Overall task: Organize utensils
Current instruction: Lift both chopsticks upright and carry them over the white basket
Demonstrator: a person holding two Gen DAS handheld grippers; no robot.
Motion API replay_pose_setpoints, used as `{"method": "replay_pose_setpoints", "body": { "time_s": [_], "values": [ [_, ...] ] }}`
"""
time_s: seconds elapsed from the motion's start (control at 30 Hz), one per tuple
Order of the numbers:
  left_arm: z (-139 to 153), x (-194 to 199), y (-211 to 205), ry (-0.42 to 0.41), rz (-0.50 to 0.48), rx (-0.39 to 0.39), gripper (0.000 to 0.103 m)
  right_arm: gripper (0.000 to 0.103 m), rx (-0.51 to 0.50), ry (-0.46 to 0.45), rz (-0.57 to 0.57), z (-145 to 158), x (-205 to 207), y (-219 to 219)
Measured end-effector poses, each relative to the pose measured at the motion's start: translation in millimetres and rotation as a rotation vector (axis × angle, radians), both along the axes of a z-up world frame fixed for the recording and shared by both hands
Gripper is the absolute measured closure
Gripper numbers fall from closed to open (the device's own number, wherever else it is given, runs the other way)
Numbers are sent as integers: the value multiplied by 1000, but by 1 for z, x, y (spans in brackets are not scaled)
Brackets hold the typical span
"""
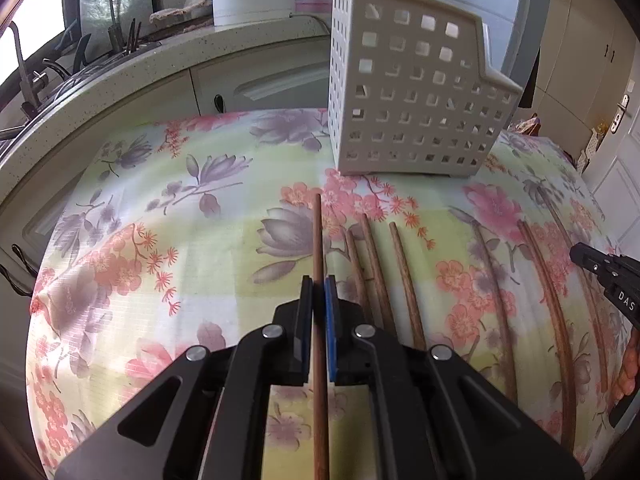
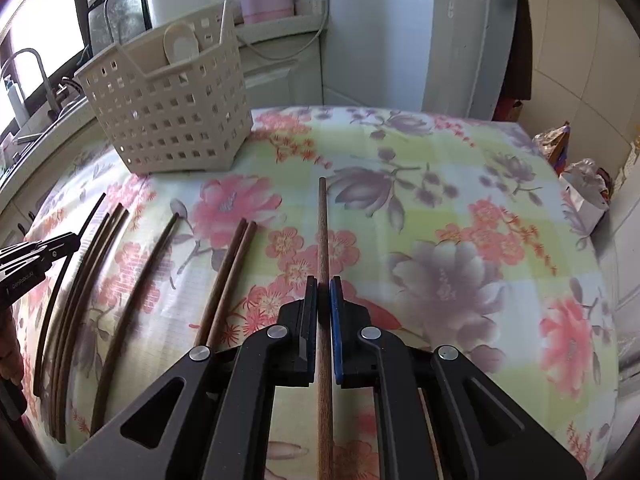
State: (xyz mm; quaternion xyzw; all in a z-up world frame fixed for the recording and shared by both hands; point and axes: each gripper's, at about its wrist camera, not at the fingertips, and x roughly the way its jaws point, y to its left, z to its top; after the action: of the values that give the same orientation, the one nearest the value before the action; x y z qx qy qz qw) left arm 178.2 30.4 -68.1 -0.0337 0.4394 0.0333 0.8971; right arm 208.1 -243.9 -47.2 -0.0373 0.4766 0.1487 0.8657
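Pickup step: the left gripper [image 1: 319,280] and right gripper [image 2: 324,280] are each clamped on a chopstick [image 1: 318,236] mid-table — next, I judge, comes carrying both to the basket [image 1: 408,92] by the far edge.

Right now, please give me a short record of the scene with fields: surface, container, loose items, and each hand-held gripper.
surface: floral cloth
container: perforated basket, upright, at the far side of the cloth
loose items: chopsticks lying side by side on the cloth
left hand-held gripper: shut on one chopstick
right hand-held gripper: shut on another chopstick
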Motion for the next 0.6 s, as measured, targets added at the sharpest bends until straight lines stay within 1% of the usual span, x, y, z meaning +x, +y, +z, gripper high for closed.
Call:
{"method": "replay_pose_setpoints", "body": {
  "time_s": [0.03, 0.2, 0.47, 0.6],
  "values": [
    [4, -2, 0, -12, 3, -7, 97, 95, 21, -4, -2, 5, -2, -1],
    [31, -16, 2, -91, 8, -20, 97, 95, 60, -61, -5, 34, -16, -4],
    [82, -47, 5, -236, 9, -32, 97, 95, 90, -181, -18, 84, -48, -11],
    [99, -55, 7, -275, 1, -40, 97, 95, 99, -225, -24, 100, -57, -14]
  ]
}}
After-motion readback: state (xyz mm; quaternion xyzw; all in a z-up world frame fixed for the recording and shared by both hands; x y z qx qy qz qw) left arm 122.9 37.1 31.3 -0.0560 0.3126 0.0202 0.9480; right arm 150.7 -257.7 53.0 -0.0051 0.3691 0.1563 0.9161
